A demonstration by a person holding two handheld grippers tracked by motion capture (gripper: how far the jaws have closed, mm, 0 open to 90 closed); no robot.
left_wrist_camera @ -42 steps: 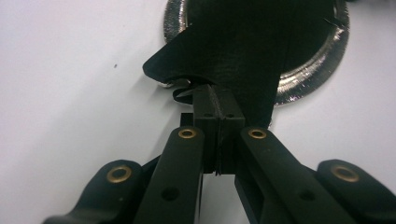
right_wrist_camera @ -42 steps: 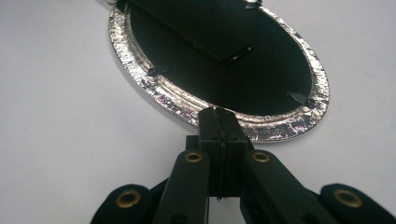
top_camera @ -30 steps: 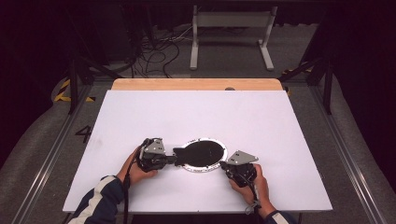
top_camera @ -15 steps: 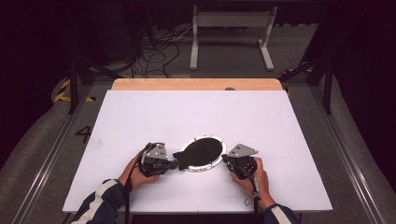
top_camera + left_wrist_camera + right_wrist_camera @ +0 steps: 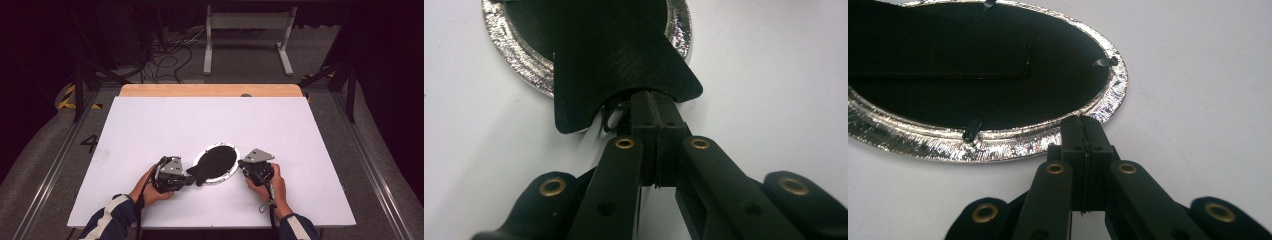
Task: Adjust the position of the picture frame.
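- Altogether, one oval picture frame (image 5: 218, 162) lies face down in the lower middle of the high view, on one white table (image 5: 165, 120), between two grippers.
- Left gripper (image 5: 186, 176): jaws fully closed, tips tucked under the frame's black easel flap (image 5: 624, 65); whether they pinch anything, I cannot tell.
- Right gripper (image 5: 244, 165): jaws closed on nothing, tips touching the rim.
- Since a second ago, both hands and the frame sit slightly lower in the picture.
- Rim (image 5: 1013, 145): shiny, textured silver metal; backing matte black with small clips (image 5: 972, 131).

High cam overhead, far; 2 claw cams close, sharing oval frame (image 5: 217, 163).
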